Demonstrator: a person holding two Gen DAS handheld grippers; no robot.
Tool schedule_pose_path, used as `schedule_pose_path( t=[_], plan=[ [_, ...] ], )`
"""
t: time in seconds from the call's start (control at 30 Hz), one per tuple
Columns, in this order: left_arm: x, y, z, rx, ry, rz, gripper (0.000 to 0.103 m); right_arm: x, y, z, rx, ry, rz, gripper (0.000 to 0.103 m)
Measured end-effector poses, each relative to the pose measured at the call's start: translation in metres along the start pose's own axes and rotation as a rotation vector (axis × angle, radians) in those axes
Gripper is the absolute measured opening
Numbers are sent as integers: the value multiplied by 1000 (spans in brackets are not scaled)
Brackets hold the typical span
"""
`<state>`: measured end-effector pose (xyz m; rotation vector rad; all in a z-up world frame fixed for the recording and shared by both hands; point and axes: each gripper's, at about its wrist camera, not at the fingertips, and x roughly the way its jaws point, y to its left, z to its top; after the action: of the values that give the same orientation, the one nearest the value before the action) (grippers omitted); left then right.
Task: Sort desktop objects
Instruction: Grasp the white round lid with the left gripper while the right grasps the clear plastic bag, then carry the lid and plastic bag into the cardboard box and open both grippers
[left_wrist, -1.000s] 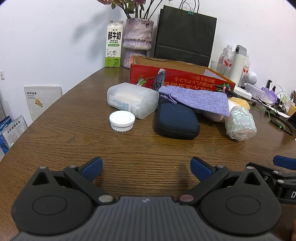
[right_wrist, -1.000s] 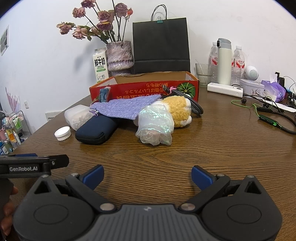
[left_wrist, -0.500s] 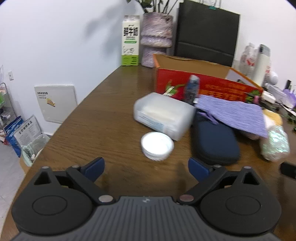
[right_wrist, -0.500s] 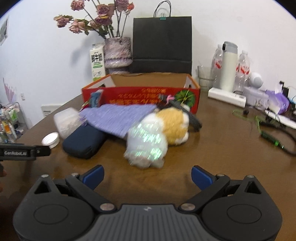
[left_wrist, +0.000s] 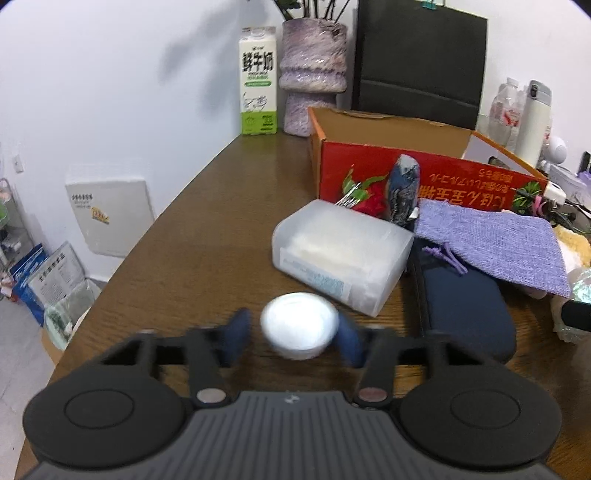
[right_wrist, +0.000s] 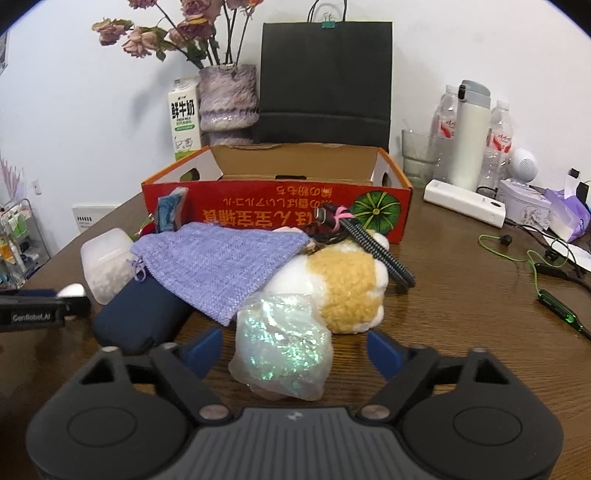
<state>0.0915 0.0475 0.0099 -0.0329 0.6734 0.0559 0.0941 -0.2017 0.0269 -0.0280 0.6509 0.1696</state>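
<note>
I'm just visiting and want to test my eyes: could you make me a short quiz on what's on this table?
1. True or false: the white lid lies between the left tongs.
2. What sits between the right tongs? A) milk carton B) shiny plastic bag C) glass
3. What does the purple cloth pouch rest on?

Key:
1. True; the tongs are closing on it.
2. B, the shiny plastic bag.
3. The dark blue case.
</note>
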Motion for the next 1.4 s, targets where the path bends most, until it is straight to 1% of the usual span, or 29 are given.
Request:
schedule_pose_path(
  t=[0.07, 0.1, 0.13, 0.23, 0.33, 0.43, 0.53, 0.6, 0.7, 0.8, 0.97, 1.03, 1.17, 1.2, 1.23, 1.27, 1.3, 1.33, 1.37, 1.4],
  plan=[
    [-4, 3, 1, -24, -17, -28, 41, 1, -2, -1, 8, -3, 19, 62],
    [-9, 4, 0, -27, -37, -31, 41, 0, -5, -1, 21, -3, 37, 45],
    [-15, 5, 0, -27, -57, -33, 41, -1, -8, 0, 32, -6, 53, 40],
    [-28, 8, 7, -50, -91, -71, 41, -11, -13, 3, 31, -45, 85, 39],
    [-37, 5, 24, -53, -135, -98, 41, -21, -16, 17, 33, -90, 100, 38],
    [-38, -1, 51, -77, -185, -130, 41, -30, -17, 41, 30, -163, 118, 38],
    [-34, -10, 85, -115, -237, -166, 41, -30, -21, 72, 29, -228, 123, 38],
    [-27, -20, 108, -139, -272, -190, 41, -24, -27, 94, 41, -265, 120, 38],
    [-6, -36, 137, -172, -285, -222, 41, -5, -37, 126, 79, -299, 115, 38],
    [24, -50, 154, -204, -270, -225, 41, 23, -45, 146, 109, -289, 103, 38],
    [76, -63, 164, -231, -199, -223, 41, 74, -55, 161, 172, -250, 81, 38],
    [92, -64, 165, -221, -170, -219, 41, 96, -58, 165, 170, -213, 75, 38],
    [116, -70, 164, -176, -131, -199, 41, 126, -57, 165, 144, -148, 58, 38],
    [122, -72, 163, -168, -116, -193, 41, 132, -56, 164, 132, -130, 50, 39],
    [128, -72, 163, -161, -99, -188, 41, 138, -54, 162, 118, -107, 41, 44],
    [131, -73, 161, -157, -86, -181, 50, 143, -53, 161, 105, -82, 26, 48],
    [133, -73, 160, -156, -77, -172, 71, 147, -51, 159, 97, -64, 10, 64],
    [133, -72, 159, -165, -77, -159, 83, 149, -50, 158, 92, -58, -6, 82],
    [131, -70, 159, -177, -87, -149, 96, 147, -50, 157, 91, -66, -16, 88],
    [128, -68, 159, -188, -103, -133, 103, 143, -50, 158, 96, -82, -21, 91]
  ],
)
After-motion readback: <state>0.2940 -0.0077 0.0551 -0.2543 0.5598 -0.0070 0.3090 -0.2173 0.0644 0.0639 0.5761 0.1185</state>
